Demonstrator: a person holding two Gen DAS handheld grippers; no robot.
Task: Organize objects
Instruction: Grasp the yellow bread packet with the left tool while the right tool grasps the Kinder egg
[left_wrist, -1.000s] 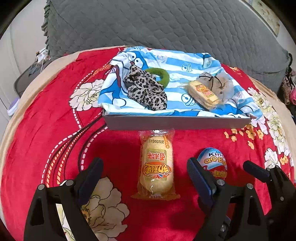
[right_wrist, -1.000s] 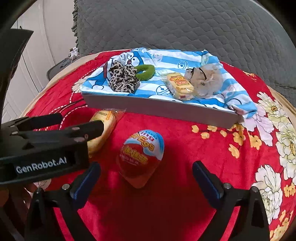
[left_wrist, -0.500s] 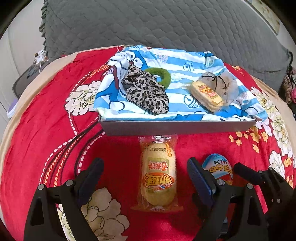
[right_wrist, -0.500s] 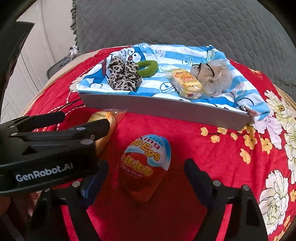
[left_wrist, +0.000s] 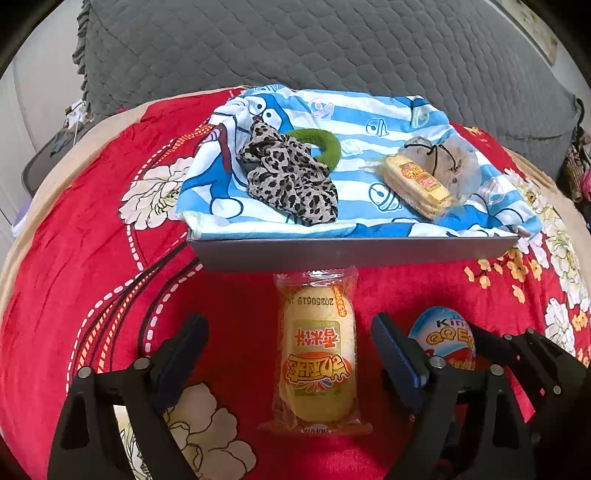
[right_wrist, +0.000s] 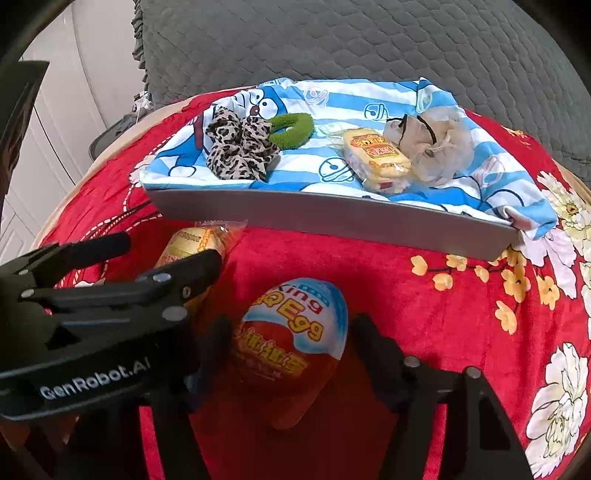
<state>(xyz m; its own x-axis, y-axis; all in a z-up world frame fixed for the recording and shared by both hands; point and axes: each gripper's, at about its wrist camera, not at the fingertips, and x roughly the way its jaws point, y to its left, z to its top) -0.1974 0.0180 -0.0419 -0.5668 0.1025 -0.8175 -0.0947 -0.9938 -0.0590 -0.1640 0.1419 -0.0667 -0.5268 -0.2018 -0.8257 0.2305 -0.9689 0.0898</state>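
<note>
A yellow wrapped snack cake (left_wrist: 318, 354) lies on the red blanket between the fingers of my open left gripper (left_wrist: 291, 354), which do not touch it. A red and blue egg-shaped toy pack (right_wrist: 290, 343) lies between the narrowing fingers of my right gripper (right_wrist: 291, 354); contact is unclear. The egg also shows in the left wrist view (left_wrist: 445, 338). A grey tray (left_wrist: 351, 251) lined with blue striped cloth holds a leopard scrunchie (left_wrist: 291, 177), a green hair ring (left_wrist: 321, 142), a yellow biscuit pack (left_wrist: 417, 184) and a pale mesh pouch (left_wrist: 447, 162).
The red flowered blanket (left_wrist: 92, 258) covers a round surface. A grey quilted cushion (left_wrist: 314, 44) rises behind the tray. The left gripper body (right_wrist: 92, 332) crowds the left of the right wrist view. White cabinets (right_wrist: 55, 129) stand at far left.
Both grippers moved forward and down around their items. The right gripper's fingers narrowed around the egg pack. The left gripper stayed open around the snack cake.
</note>
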